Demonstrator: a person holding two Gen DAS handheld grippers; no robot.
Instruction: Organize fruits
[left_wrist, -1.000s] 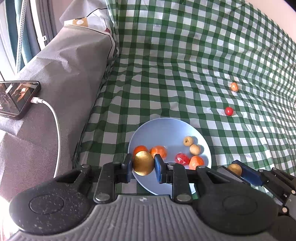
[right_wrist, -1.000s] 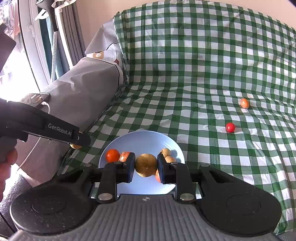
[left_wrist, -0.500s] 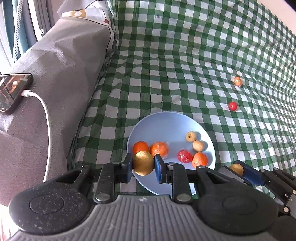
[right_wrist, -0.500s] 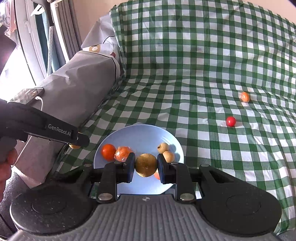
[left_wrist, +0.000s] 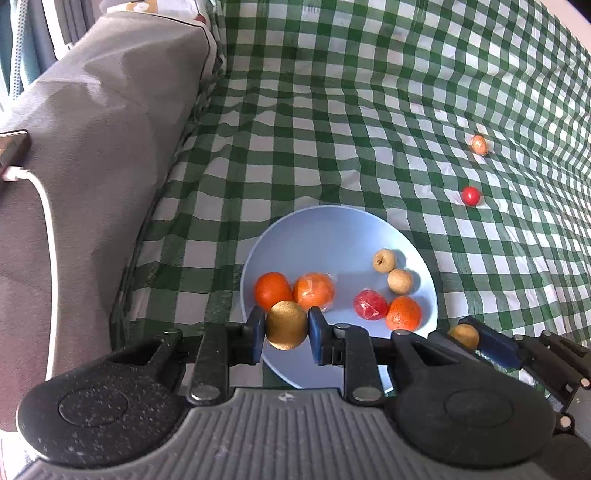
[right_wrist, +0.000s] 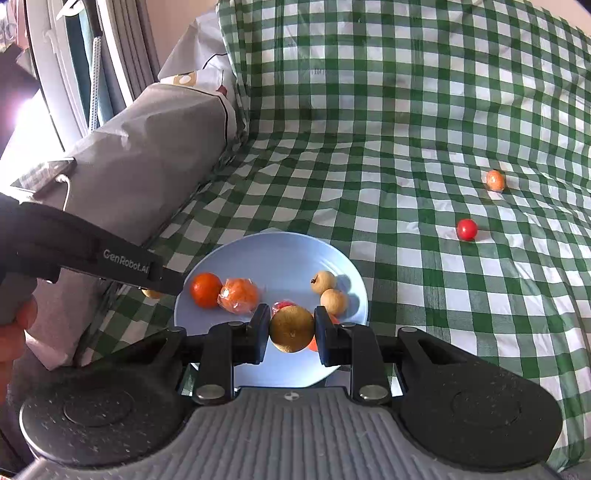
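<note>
Holding one golden-brown fruit each, both claws hang at the near rim of the blue plate (left_wrist: 332, 225). Left claw (left_wrist: 286, 329) is clenched on its golden fruit (left_wrist: 286, 325), at the plate's near-left edge. Right claw (right_wrist: 291, 329) is clenched on a second golden fruit (right_wrist: 291, 328), over the plate's near side; seen from the left wrist, it sits just off the plate's near-right rim.

Risk, as a judgement: both fruits are round and smooth, pinched between narrow pads. Released from height, either may roll across the shallow plate, strike its neighbours and carry over the low rim onto the checked cloth (left_wrist: 332, 122). The left fruit sits right at the rim, so an early release could drop it outside. Two claws crowding one edge could also knock together.

Plate contents: an orange (left_wrist: 272, 290) and a film-wrapped orange fruit (left_wrist: 314, 290) touching at the left; two small tan fruits (left_wrist: 385, 260) toward the far right, close together; a wrapped red fruit (left_wrist: 370, 304) beside another orange (left_wrist: 403, 313) at the near right.

Beyond the plate, well apart on the cloth to the far right: a small red fruit (left_wrist: 471, 195), and farther still a small orange fruit (left_wrist: 479, 144). Not yet collected. Left of the plate, a grey cushion (left_wrist: 92, 129) carries a phone (left_wrist: 13, 146) with a white cable (left_wrist: 48, 206).
</note>
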